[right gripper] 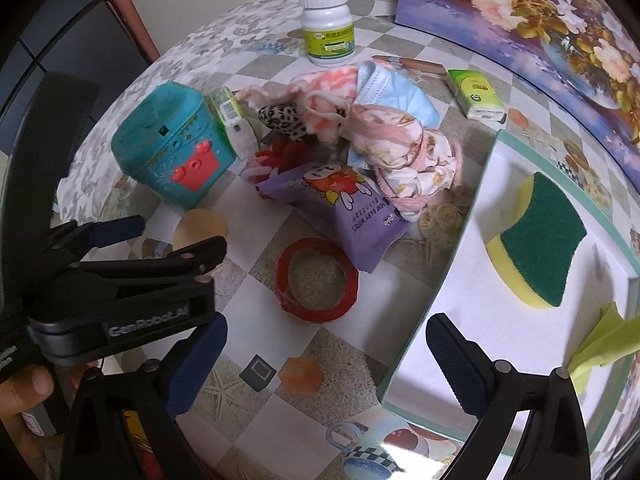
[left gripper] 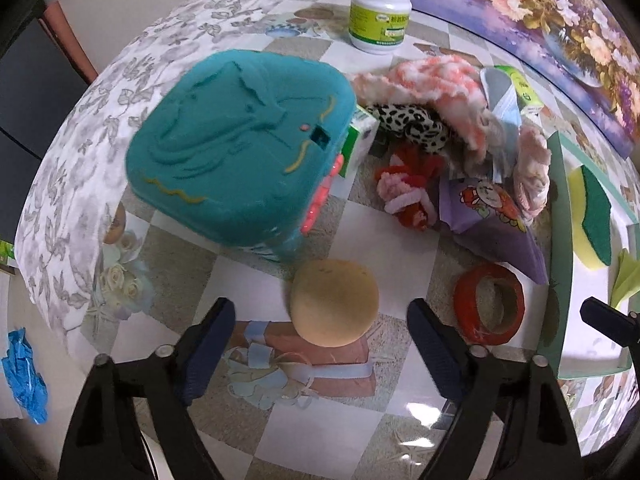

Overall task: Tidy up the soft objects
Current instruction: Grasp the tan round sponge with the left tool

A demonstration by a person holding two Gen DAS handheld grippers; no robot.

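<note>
Right wrist view: tray (right gripper: 448, 280) holds sponge (right gripper: 536, 240), green cloth (right gripper: 600, 340).

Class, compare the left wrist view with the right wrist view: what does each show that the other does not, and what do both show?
Only the left wrist view shows the crumpled blue glove at the table's edge. Only the right wrist view shows the green tissue pack lying flat and a person's thumb. Both show the teal box, the red tape roll, the white bottle and the yellow-green sponge in the tray.
</note>
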